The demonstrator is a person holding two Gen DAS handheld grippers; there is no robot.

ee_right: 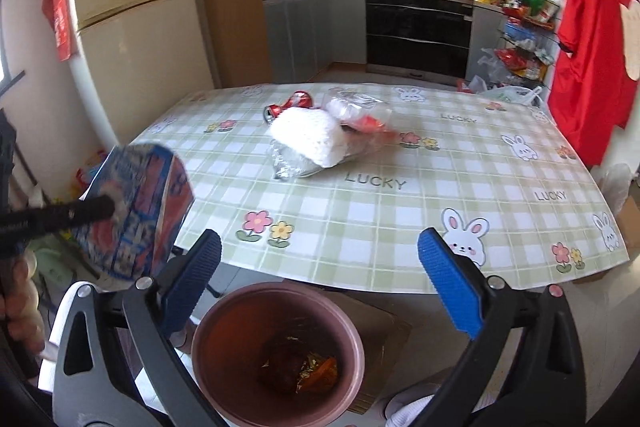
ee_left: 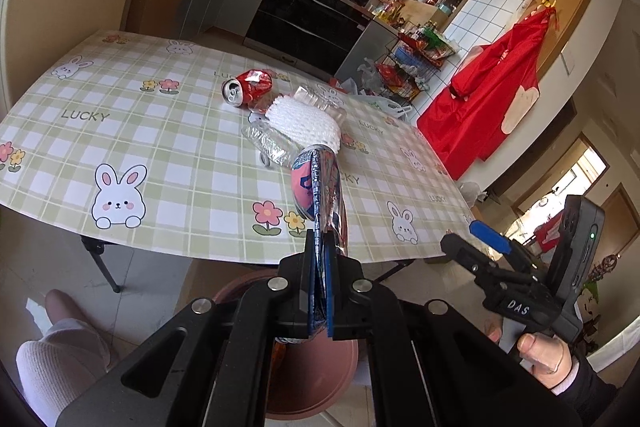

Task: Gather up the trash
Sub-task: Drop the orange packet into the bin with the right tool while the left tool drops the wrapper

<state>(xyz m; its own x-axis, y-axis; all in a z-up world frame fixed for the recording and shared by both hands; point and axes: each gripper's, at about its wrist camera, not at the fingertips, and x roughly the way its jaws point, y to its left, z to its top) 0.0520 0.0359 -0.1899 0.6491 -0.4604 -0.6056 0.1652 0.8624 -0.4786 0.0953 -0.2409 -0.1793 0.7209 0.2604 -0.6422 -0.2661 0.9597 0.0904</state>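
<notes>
My left gripper (ee_left: 322, 247) is shut on a flattened blue-and-red snack wrapper (ee_left: 316, 187), held above the near table edge; the same wrapper (ee_right: 136, 211) shows at the left of the right wrist view. My right gripper (ee_right: 320, 279) stands wide open and empty over a pink trash bin (ee_right: 224, 311) on the floor, which holds some scraps. On the checked tablecloth lie a crushed red can (ee_left: 248, 87), a white foam net (ee_left: 308, 125), a crumpled clear plastic bottle (ee_left: 268, 143) and a clear wrapper with red print (ee_right: 360, 119).
The table (ee_right: 360, 219) has a near edge just beyond the bin. A cardboard sheet (ee_right: 388, 323) lies under the bin. A red apron (ee_right: 588, 39) hangs at the right. A fridge (ee_right: 136, 27) stands left, kitchen cabinets and oven behind. A person's knee (ee_left: 60, 351) is at lower left.
</notes>
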